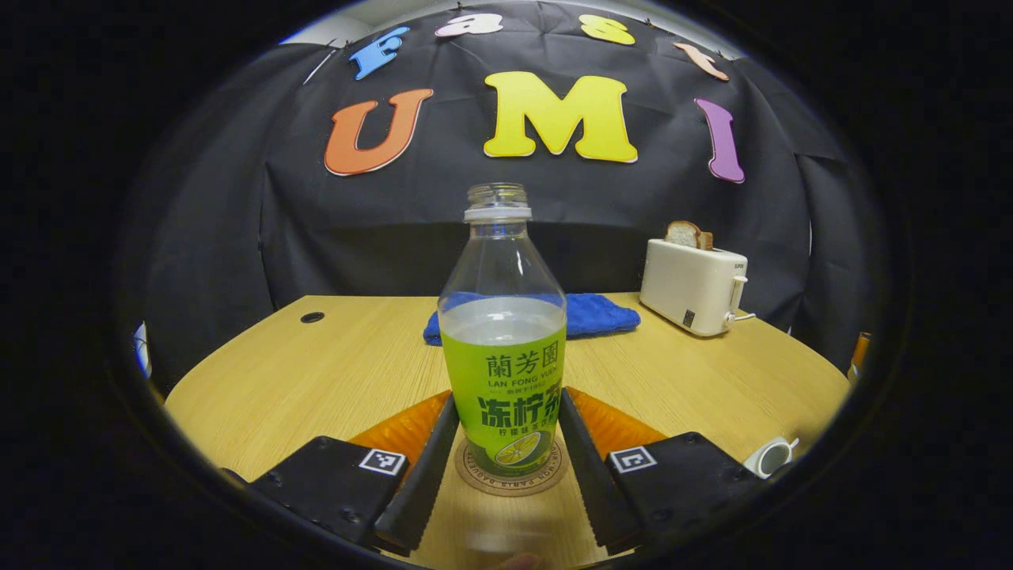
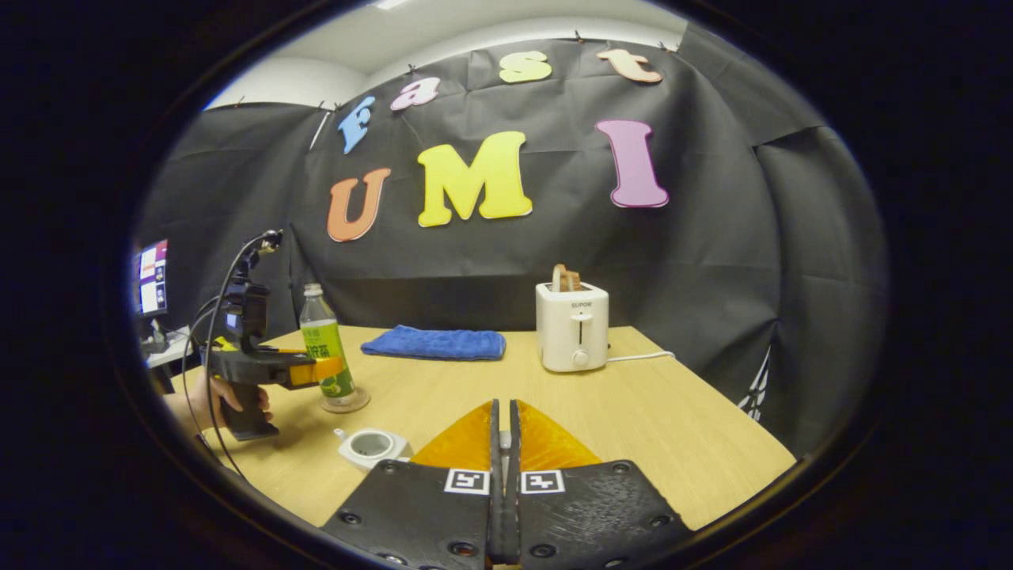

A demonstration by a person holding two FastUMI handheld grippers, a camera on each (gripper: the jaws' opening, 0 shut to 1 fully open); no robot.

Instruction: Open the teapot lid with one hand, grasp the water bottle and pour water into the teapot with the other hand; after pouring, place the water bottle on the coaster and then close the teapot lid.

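Left gripper view: bottle (image 1: 503,348) is seen upright on the coaster (image 1: 510,475), between the left gripper (image 1: 506,455) fingers, which are spread wide either side, apparently just clear of its label. Teapot (image 2: 370,446) sits near and right of the bottle, lid not seen on it. Right gripper (image 2: 504,443) is pinched together; whether anything is held cannot be told. Risk judged: a finger brushing the label on pullback could tip the uncapped, part-full bottle and spill. Lid still to be put on.
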